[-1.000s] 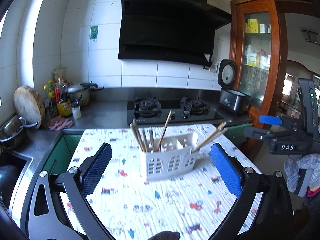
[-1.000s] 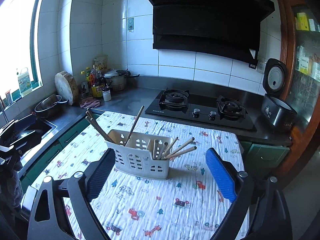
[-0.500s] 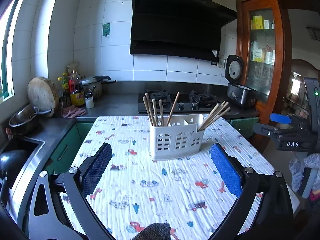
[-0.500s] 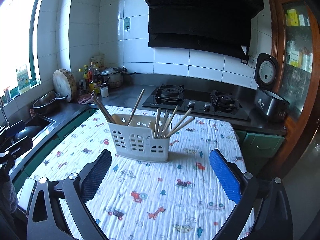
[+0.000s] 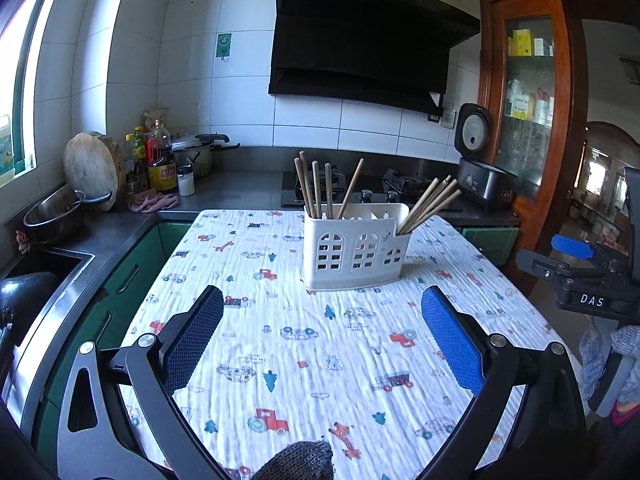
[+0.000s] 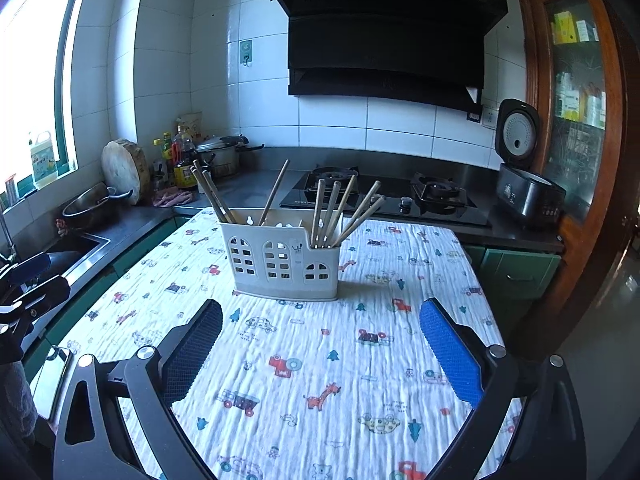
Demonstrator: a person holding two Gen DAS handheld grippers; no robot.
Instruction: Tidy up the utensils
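Note:
A white plastic utensil caddy [image 5: 354,246] with window cutouts stands on the table with the patterned cloth [image 5: 320,340]. Several wooden chopsticks [image 5: 316,190] stand in its left compartment and more chopsticks [image 5: 430,204] lean out of its right one. It also shows in the right wrist view [image 6: 282,258] with chopsticks [image 6: 336,212]. My left gripper [image 5: 322,330] is open and empty, in front of the caddy. My right gripper [image 6: 320,334] is open and empty, also in front of it. The right gripper shows at the left wrist view's right edge [image 5: 576,264].
Behind the table runs a counter with a gas hob [image 6: 380,196], a rice cooker [image 6: 524,188], a pot [image 5: 196,152], bottles [image 5: 160,164] and a round chopping board [image 5: 94,168]. A sink [image 5: 36,276] and a metal bowl [image 5: 56,212] are at the left.
Both grippers have drawn back and dropped lower, so the caddy sits farther off and higher in both views. Both stay open and empty.

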